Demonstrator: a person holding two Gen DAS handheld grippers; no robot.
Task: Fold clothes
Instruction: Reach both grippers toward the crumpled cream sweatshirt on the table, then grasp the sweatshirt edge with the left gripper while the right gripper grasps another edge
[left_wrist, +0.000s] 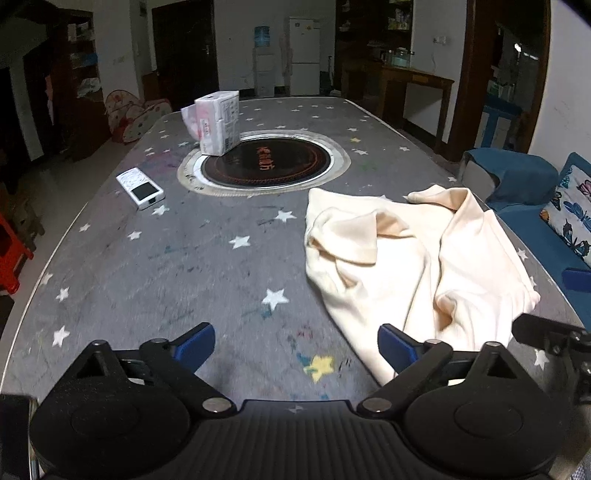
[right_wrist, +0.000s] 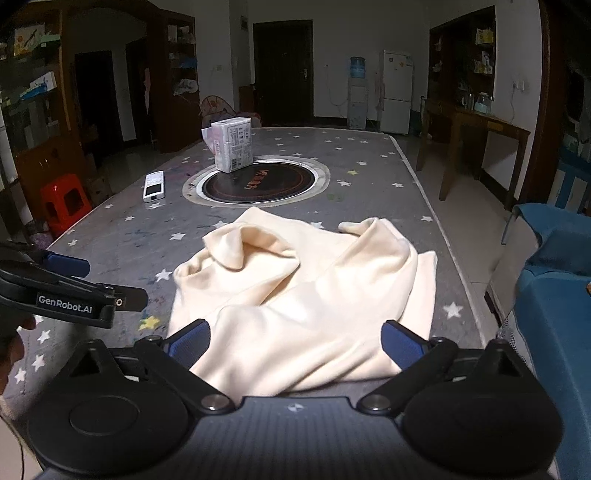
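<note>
A cream garment (left_wrist: 413, 266) lies crumpled on the grey star-patterned table (left_wrist: 184, 258), toward its right edge. It also shows in the right wrist view (right_wrist: 295, 291), straight ahead. My left gripper (left_wrist: 295, 345) is open and empty, low over the table just left of the garment's near corner. My right gripper (right_wrist: 295, 341) is open and empty, its fingers spread either side of the garment's near edge. The left gripper (right_wrist: 74, 284) shows at the left of the right wrist view.
A round black cooktop (left_wrist: 266, 162) is set in the table's middle. A tissue pack (left_wrist: 218, 122) stands on its far-left rim. A white remote (left_wrist: 139, 188) lies left of it. A blue sofa (right_wrist: 554, 295) is beside the table's right edge. A red stool (right_wrist: 64, 201) stands left.
</note>
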